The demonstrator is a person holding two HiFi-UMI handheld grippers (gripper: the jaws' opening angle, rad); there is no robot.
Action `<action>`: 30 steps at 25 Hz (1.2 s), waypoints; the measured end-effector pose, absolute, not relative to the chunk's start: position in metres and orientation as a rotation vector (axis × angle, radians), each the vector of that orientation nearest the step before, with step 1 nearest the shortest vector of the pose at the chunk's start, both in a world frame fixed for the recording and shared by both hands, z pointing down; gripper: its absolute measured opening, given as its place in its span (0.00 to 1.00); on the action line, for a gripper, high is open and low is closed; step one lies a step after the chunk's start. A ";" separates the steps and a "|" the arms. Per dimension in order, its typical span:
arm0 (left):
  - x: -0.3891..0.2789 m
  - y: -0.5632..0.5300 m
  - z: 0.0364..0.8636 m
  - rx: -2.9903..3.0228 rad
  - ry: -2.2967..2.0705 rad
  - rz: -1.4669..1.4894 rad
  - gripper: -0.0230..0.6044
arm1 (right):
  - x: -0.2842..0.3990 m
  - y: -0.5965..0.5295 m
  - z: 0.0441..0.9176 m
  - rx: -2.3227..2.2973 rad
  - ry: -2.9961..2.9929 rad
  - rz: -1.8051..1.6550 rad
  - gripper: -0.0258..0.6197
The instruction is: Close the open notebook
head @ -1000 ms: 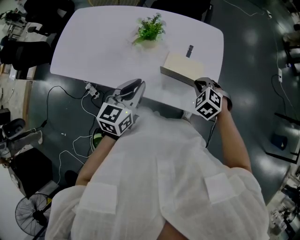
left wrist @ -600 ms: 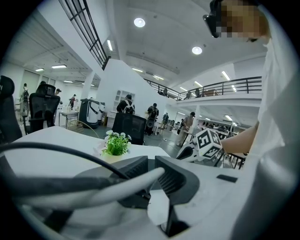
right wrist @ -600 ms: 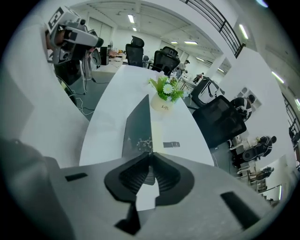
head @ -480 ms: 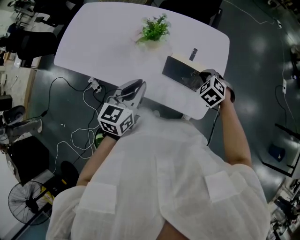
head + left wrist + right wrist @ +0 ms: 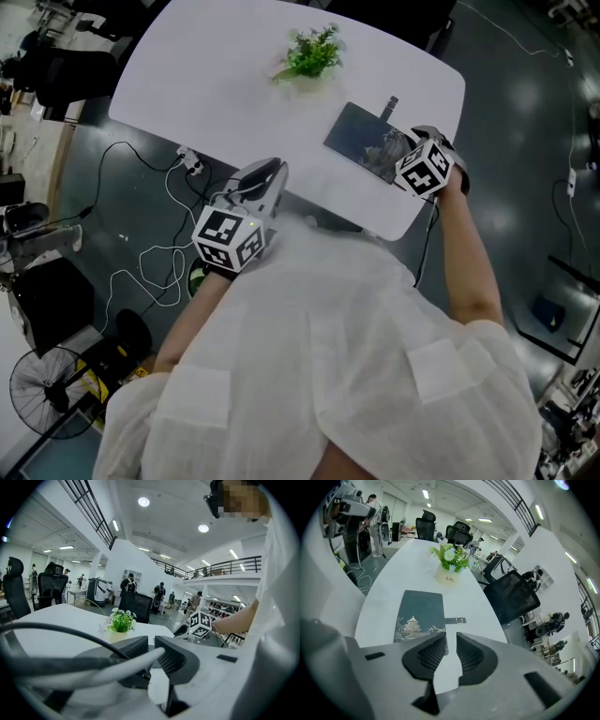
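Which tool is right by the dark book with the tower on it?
The right tool, its empty jaws just opening, over the near edge of the notebook. The left tool sits back at the edge of the table, away from it.

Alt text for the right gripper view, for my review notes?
A closed dark notebook lies on the white table, a potted plant beyond it. The right gripper hovers at its near edge, jaws just opening slightly, nothing between them.

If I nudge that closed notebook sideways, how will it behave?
The notebook lies flat and closed on the smooth white table, so it will probably slide rather than tip. Its hard-looking cover suggests it stays stiff. The loose buckle strap juts from one edge and may trail or snag.
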State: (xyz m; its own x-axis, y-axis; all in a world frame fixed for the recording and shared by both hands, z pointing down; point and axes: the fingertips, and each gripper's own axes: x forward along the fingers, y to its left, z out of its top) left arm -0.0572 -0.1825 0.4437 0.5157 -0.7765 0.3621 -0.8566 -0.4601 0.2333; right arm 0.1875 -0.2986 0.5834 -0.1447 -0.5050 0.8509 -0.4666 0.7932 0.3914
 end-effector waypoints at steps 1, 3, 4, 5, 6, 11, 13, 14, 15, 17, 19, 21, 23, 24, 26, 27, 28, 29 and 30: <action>-0.057 -0.183 0.445 2.374 -1.351 0.287 0.09 | 0.189 -0.300 0.582 0.771 -1.782 -0.027 0.15; -0.057 -0.184 0.446 2.372 -1.352 0.286 0.09 | 0.193 -0.301 0.580 0.796 -1.789 -0.004 0.15; -0.057 -0.184 0.447 2.372 -1.350 0.284 0.09 | 0.195 -0.300 0.579 0.806 -1.790 0.007 0.15; -0.056 -0.184 0.447 2.373 -1.348 0.283 0.09 | 0.197 -0.299 0.579 0.817 -1.791 0.018 0.15; -0.056 -0.184 0.448 2.374 -1.346 0.282 0.09 | 0.200 -0.298 0.578 0.830 -1.792 0.030 0.15; -0.054 -0.187 0.445 2.394 -1.332 0.274 0.09 | 0.206 -0.297 0.563 0.951 -1.844 0.099 0.15; -0.055 -0.188 0.444 2.404 -1.325 0.274 0.09 | 0.204 -0.297 0.551 1.031 -1.904 0.140 0.14; -0.055 -0.188 0.444 2.409 -1.322 0.274 0.09 | 0.202 -0.296 0.544 1.070 -1.942 0.162 0.13; -0.055 -0.189 0.443 2.414 -1.320 0.274 0.09 | 0.199 -0.295 0.535 1.106 -1.982 0.183 0.12; -0.057 -0.190 0.440 2.426 -1.317 0.273 0.09 | 0.193 -0.292 0.517 1.175 -2.062 0.215 0.12; -0.059 -0.192 0.437 2.439 -1.316 0.271 0.09 | 0.188 -0.288 0.499 1.242 -2.145 0.237 0.12; -0.060 -0.194 0.433 2.452 -1.316 0.267 0.09 | 0.183 -0.283 0.480 1.307 -2.240 0.264 0.12; -0.061 -0.197 0.430 2.467 -1.315 0.262 0.09 | 0.176 -0.277 0.462 1.360 -2.336 0.290 0.12; -0.061 -0.198 0.429 2.474 -1.313 0.260 0.09 | 0.173 -0.273 0.453 1.380 -2.382 0.299 0.12; -0.062 -0.199 0.425 2.490 -1.309 0.256 0.09 | 0.165 -0.264 0.436 1.407 -2.473 0.311 0.13; -0.062 -0.198 0.422 2.499 -1.307 0.252 0.09 | 0.161 -0.259 0.427 1.414 -2.516 0.313 0.13; -0.063 -0.198 0.420 2.508 -1.306 0.246 0.09 | 0.156 -0.253 0.419 1.416 -2.557 0.309 0.13; -0.064 -0.198 0.417 2.518 -1.306 0.239 0.09 | 0.152 -0.247 0.411 1.416 -2.595 0.299 0.12; -0.065 -0.199 0.413 2.529 -1.308 0.230 0.09 | 0.149 -0.241 0.404 1.417 -2.626 0.283 0.12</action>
